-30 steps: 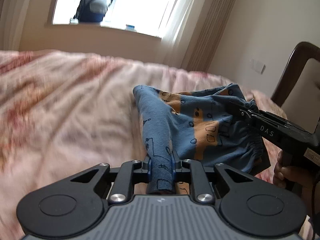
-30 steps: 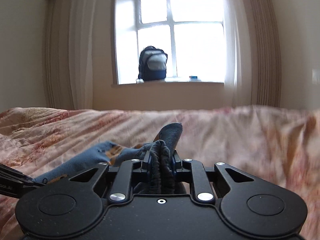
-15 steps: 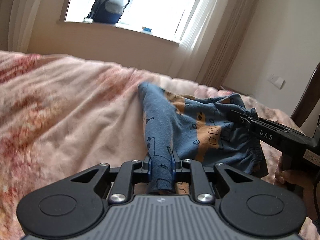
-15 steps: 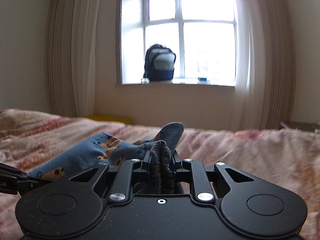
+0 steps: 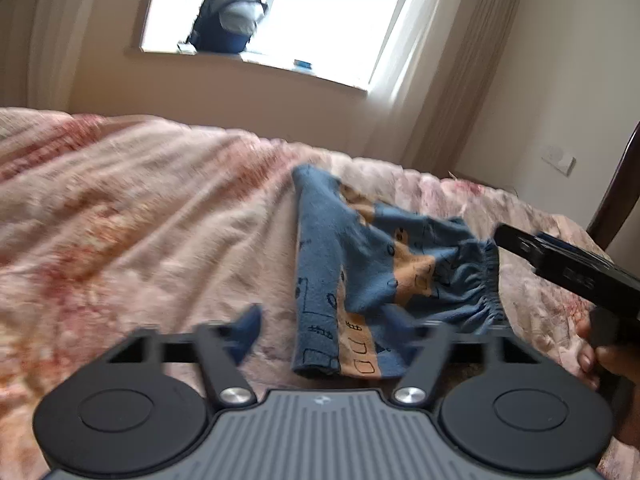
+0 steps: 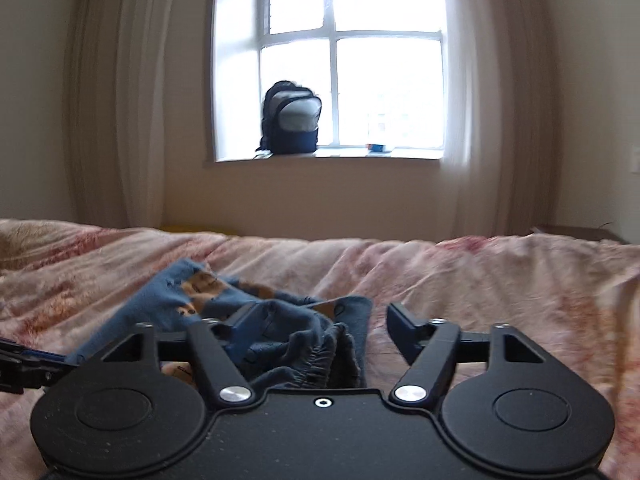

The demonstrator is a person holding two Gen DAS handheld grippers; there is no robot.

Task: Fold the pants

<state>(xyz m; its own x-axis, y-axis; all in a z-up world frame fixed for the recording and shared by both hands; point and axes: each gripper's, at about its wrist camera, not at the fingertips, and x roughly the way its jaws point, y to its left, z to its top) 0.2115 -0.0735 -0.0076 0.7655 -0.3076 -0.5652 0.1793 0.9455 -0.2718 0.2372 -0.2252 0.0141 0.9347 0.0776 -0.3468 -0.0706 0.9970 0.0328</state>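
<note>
Small blue pants point(image 5: 360, 264) with an orange print lie on the pink bedspread point(image 5: 140, 220), legs folded together, elastic waistband to the right. My left gripper point(image 5: 326, 328) is open, its jaws spread on either side of the leg cuff, which lies loose between them. In the right wrist view the pants point(image 6: 256, 320) are bunched, waistband nearest. My right gripper point(image 6: 320, 320) is open, with the gathered waistband lying free between the jaws. The right gripper also shows at the right of the left wrist view point(image 5: 560, 264).
The bedspread point(image 6: 480, 288) stretches all round the pants. A dark backpack point(image 6: 292, 120) stands on the windowsill behind the bed. Curtains hang beside the window. A dark wooden chair back point(image 5: 616, 200) stands at the right edge.
Both grippers have opened and let go of the pants, which now lie on the bed. Before, the left was shut on the leg cuff and the right on the waistband.
</note>
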